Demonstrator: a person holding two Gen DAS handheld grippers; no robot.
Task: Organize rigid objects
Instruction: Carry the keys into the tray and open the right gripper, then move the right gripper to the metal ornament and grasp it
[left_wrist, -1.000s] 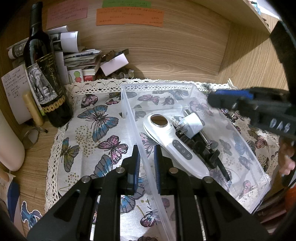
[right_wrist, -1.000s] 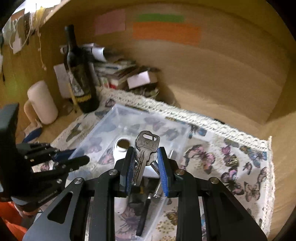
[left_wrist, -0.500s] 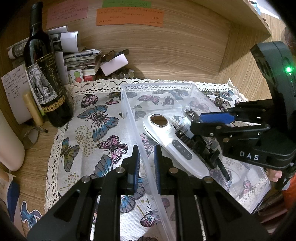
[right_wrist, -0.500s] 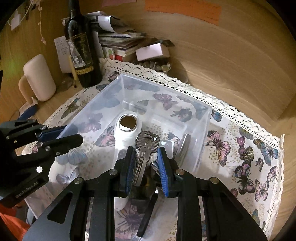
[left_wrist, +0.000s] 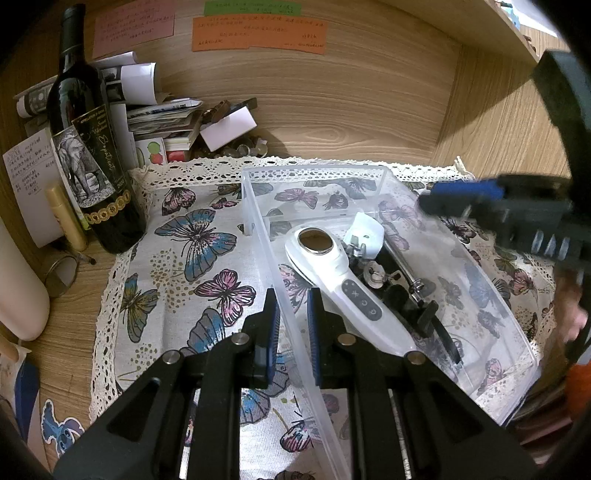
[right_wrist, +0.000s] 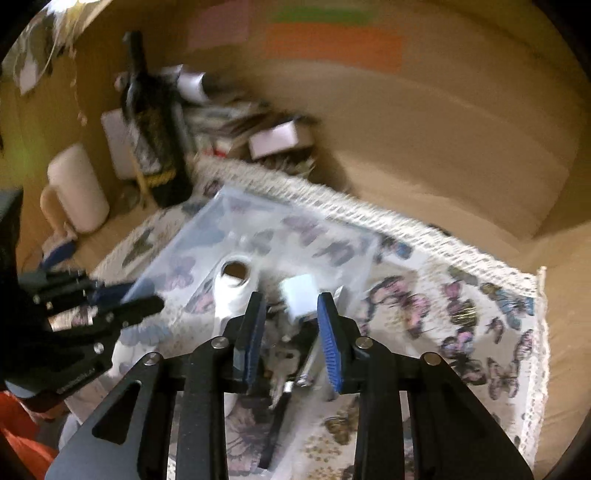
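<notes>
A clear plastic bin (left_wrist: 369, 173) sits on a butterfly cloth. It holds a white handheld device (left_wrist: 347, 291), a white plug adapter (left_wrist: 365, 236), black tools and a bunch of keys (right_wrist: 284, 365). My left gripper (left_wrist: 291, 314) is shut on the bin's left wall (left_wrist: 277, 258). My right gripper (right_wrist: 291, 328) is open and empty above the bin, with the keys lying below it. It also shows, blurred, at the right of the left wrist view (left_wrist: 461, 199). The adapter (right_wrist: 299, 299) lies just beyond its fingertips.
A dark wine bottle (left_wrist: 88, 147) stands at the back left beside stacked papers and a small white box (left_wrist: 229, 127). A cream cylinder (left_wrist: 18, 288) stands at the far left. A wooden back wall and right side wall (left_wrist: 498, 122) enclose the desk.
My right gripper opened and let the keys drop into the bin, then rose and pulled back. My left gripper has stayed clamped on the bin wall.
</notes>
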